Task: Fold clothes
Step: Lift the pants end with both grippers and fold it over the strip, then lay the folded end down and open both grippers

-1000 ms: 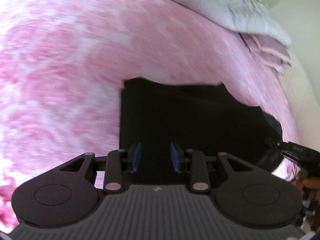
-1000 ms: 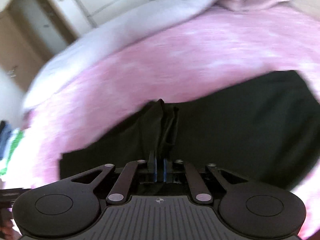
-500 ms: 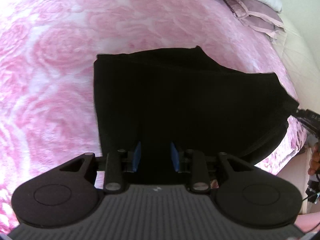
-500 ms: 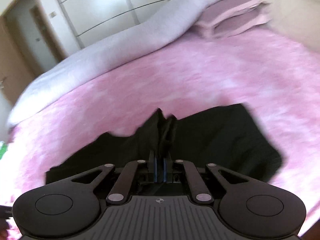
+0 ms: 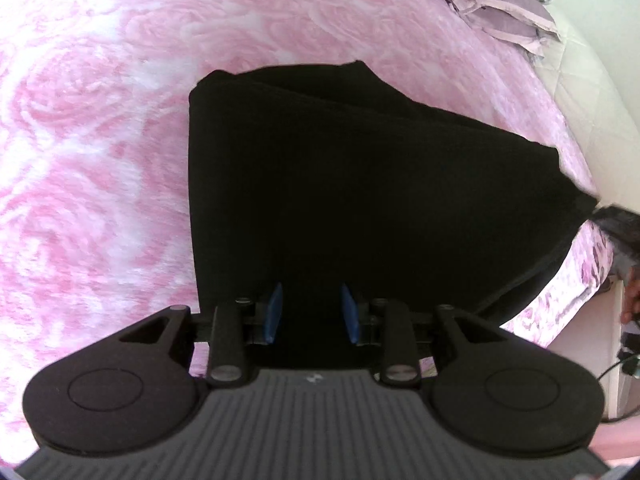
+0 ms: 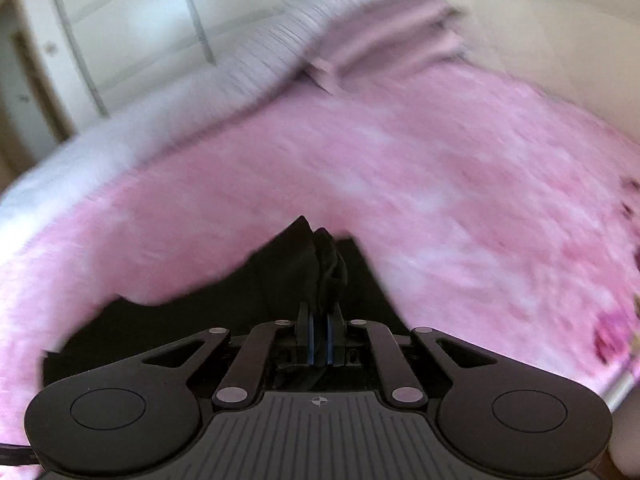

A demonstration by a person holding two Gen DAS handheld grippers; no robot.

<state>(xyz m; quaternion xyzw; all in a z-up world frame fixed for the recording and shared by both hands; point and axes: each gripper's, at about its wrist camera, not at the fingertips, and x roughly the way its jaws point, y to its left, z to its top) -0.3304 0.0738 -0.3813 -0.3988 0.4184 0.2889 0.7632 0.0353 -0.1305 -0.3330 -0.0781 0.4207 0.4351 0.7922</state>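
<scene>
Right gripper (image 6: 319, 340) pinched on bunched garment (image 5: 360, 184) corner; left gripper (image 5: 310, 312) spread wide, empty, cloth ahead of it on bed (image 5: 100, 160). Risk: thin pinch slips, fold collapses.

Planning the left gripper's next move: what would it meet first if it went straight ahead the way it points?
Most likely the black garment: the open left gripper points straight at it, nothing between. How close the cloth lies is unclear. The pink bedspread lies to the side and beyond.
</scene>
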